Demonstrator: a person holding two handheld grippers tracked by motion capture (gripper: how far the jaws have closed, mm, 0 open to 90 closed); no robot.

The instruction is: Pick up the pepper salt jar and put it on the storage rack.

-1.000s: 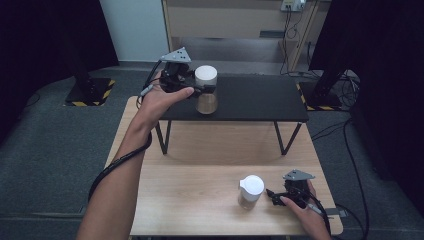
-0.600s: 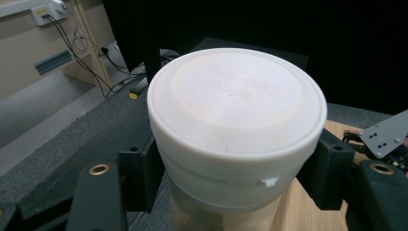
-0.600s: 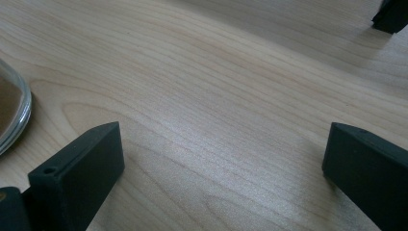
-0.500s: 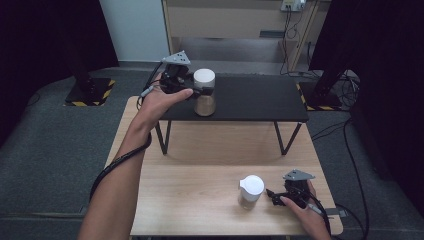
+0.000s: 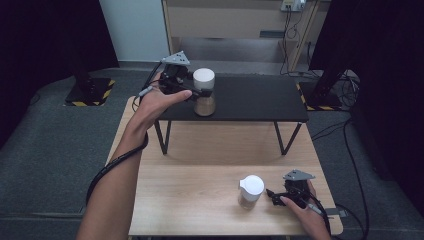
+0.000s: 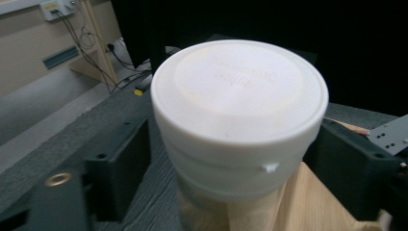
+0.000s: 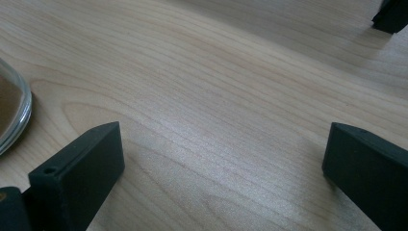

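A clear jar (image 5: pixel 204 81) with a white lid and brown contents stands on the left end of the black low table (image 5: pixel 255 100). My left gripper (image 5: pixel 196 93) reaches it from the left. In the left gripper view the jar (image 6: pixel 240 91) sits between the jaws. They have just been opening, and a gap shows between the left jaw and the glass. A second white-lidded jar (image 5: pixel 251 189) stands on the wooden table (image 5: pixel 200 155) at the front right. My right gripper (image 5: pixel 273 194) rests just right of it, open and with nothing between its jaws (image 7: pixel 221 149). That jar's glass edge (image 7: pixel 13 111) shows at the left.
The black table spans the far edge of the wooden one on thin legs (image 5: pixel 161 137). Cables trail from both grippers. A wooden cabinet (image 5: pixel 240 20) stands behind, with dark stands and cables (image 5: pixel 325 85) at the right and grey carpet around.
The jar at the left gripper sits very slightly lower in the picture than a second ago. Both hands keep their places.
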